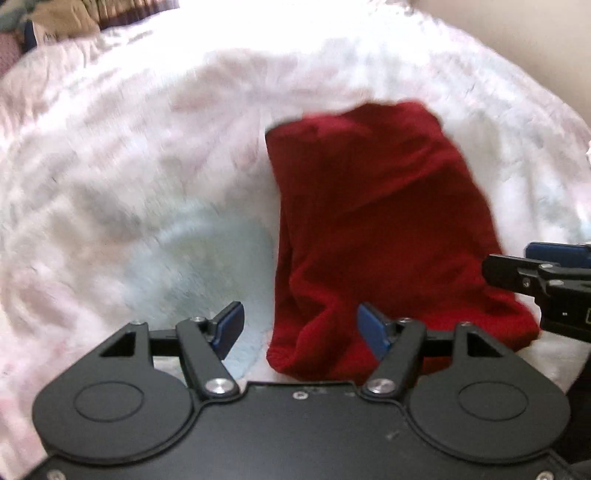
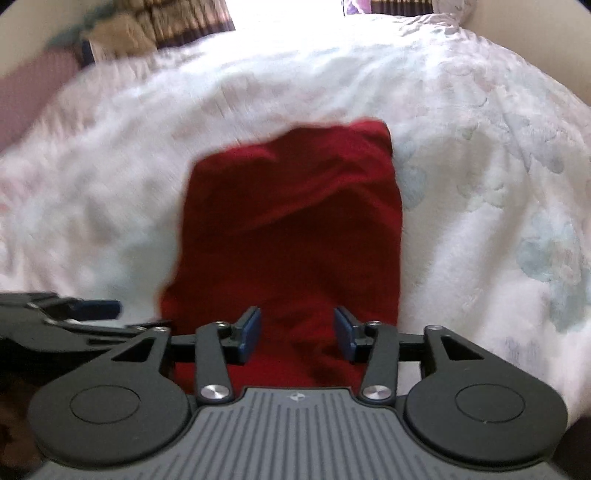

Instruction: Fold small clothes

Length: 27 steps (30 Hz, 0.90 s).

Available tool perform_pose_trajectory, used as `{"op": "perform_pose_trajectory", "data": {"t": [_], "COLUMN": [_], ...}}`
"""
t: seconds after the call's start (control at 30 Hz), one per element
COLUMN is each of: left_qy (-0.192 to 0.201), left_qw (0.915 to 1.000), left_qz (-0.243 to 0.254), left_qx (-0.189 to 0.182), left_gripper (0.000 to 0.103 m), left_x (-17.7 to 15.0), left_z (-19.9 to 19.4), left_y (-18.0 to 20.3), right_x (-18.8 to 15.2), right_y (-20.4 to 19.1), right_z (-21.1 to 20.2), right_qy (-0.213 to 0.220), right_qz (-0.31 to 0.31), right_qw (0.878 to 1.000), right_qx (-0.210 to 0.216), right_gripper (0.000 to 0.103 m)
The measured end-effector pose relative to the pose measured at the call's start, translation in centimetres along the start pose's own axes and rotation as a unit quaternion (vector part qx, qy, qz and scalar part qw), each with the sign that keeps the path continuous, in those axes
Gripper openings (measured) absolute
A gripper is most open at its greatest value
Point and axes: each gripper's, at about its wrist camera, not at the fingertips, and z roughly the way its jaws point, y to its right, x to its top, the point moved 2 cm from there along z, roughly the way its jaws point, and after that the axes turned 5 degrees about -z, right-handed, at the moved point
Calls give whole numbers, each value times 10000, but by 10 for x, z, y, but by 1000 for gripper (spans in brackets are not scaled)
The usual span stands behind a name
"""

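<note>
A dark red knitted garment lies folded into a long strip on the white fluffy bedspread; it also shows in the right wrist view. My left gripper is open, its jaws wide apart over the garment's near left corner, holding nothing. My right gripper is open over the garment's near end, empty. The right gripper also shows at the right edge of the left wrist view. The left gripper shows at the left edge of the right wrist view.
The bedspread covers nearly the whole view. Patterned pillows and fabrics lie at the far left head of the bed, also in the right wrist view. A beige wall stands at the far right.
</note>
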Motion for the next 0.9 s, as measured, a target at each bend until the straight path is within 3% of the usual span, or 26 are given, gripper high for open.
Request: {"op": "perform_pose_trajectory", "data": {"t": [0.13,0.27,0.4,0.9], "left_qy": [322,416,317,158], "left_qw": [9994,9991,9993,9997], "left_qz": [76,126,175,174], "left_qx": [76,18,-3,55], "left_gripper": [70,70,70,70], "left_x": [-2,-17,-31,-43], "left_z": [-38,-64,-65,-63], "left_y": [9,17,23,26], "right_x": [1,-8,-21,-40], "right_y": [-8,-11,-8,-11], "right_z": [-43,-71,-88,-84], "right_qy": [275,328,304,194], "right_qz": [-154,-185,-112,-42], "right_qw": [9989,9978,9973,9986], "right_qx": [-348,-544,-653,-486], "right_gripper": [77,78,78,78]}}
